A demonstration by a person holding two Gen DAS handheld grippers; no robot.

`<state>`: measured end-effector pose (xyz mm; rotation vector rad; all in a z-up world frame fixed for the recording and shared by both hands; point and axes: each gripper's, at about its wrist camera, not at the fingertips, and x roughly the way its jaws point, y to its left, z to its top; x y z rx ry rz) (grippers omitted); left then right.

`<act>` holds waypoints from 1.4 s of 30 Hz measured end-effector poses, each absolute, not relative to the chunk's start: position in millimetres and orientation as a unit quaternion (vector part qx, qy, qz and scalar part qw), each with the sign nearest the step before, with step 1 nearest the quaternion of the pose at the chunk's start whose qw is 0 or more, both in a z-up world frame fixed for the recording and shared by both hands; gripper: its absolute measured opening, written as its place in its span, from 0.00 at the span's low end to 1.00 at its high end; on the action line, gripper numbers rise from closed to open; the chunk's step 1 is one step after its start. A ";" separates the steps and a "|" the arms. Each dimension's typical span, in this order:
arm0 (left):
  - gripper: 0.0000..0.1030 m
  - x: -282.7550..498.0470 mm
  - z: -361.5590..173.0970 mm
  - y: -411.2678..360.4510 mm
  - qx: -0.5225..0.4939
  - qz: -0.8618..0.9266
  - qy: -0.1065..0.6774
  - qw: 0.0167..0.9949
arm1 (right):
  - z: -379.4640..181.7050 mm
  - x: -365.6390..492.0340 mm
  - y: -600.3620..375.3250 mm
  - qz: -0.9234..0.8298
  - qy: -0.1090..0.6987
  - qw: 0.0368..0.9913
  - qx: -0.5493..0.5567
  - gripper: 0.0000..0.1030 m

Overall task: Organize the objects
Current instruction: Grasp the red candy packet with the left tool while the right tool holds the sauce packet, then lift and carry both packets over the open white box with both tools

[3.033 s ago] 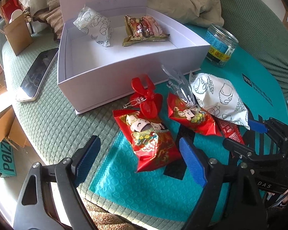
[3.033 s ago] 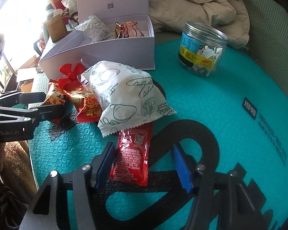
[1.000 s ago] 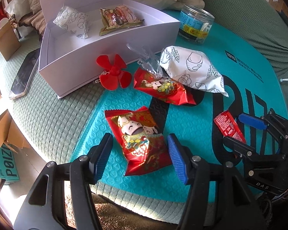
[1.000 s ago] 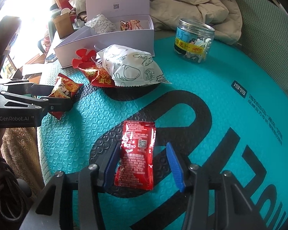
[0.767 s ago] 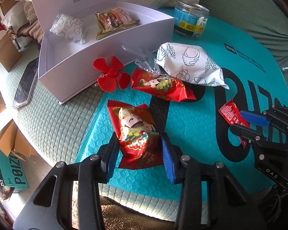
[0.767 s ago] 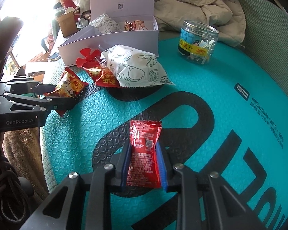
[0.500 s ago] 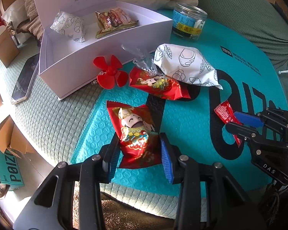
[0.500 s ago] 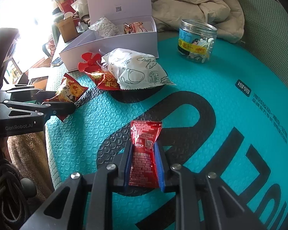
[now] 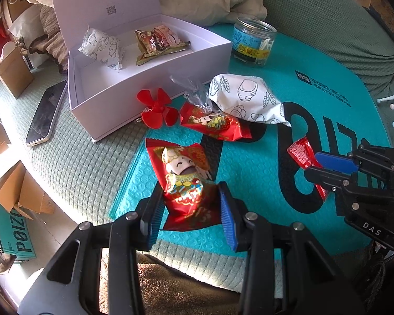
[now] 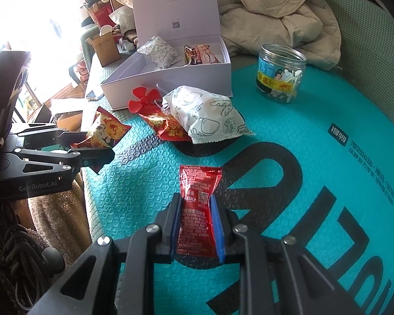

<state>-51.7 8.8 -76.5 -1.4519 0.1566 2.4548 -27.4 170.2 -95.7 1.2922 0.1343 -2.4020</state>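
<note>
My left gripper (image 9: 190,207) is shut on a red snack bag with a cartoon figure (image 9: 182,176), lifted slightly off the teal mat (image 9: 249,173). My right gripper (image 10: 195,218) is shut on a red ketchup sachet (image 10: 197,197) over the same mat. An open white box (image 9: 149,89) at the back holds a white patterned packet (image 9: 102,47) and a brown snack packet (image 9: 159,42). In front of the box lie a red propeller toy (image 9: 157,109), a second red snack bag (image 9: 212,124) and a white patterned pouch (image 9: 247,99).
A clear jar with a yellow label (image 9: 252,43) stands behind the pouch. A phone (image 9: 46,113) lies left of the box on the green cover. Beige bedding (image 10: 270,13) is piled at the back. Cardboard boxes (image 9: 15,194) sit on the floor at the left.
Both grippers went from open to shut: the left closed on the cartoon snack bag and lifted it a little, the right closed on the ketchup sachet.
</note>
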 end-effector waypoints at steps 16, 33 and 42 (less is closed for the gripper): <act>0.36 -32.7 -54.3 -14.9 -0.484 0.865 0.055 0.119 | -62.0 -19.5 132.0 -0.861 0.062 0.265 0.429 0.21; 0.36 -35.9 -14.0 -67.3 -0.456 0.887 0.036 0.071 | -19.2 -31.0 72.0 -0.854 0.114 0.340 0.376 0.21; 0.36 -49.4 0.1 -76.7 -0.446 0.892 0.046 0.061 | -0.7 -50.6 55.3 -0.853 0.130 0.359 0.355 0.21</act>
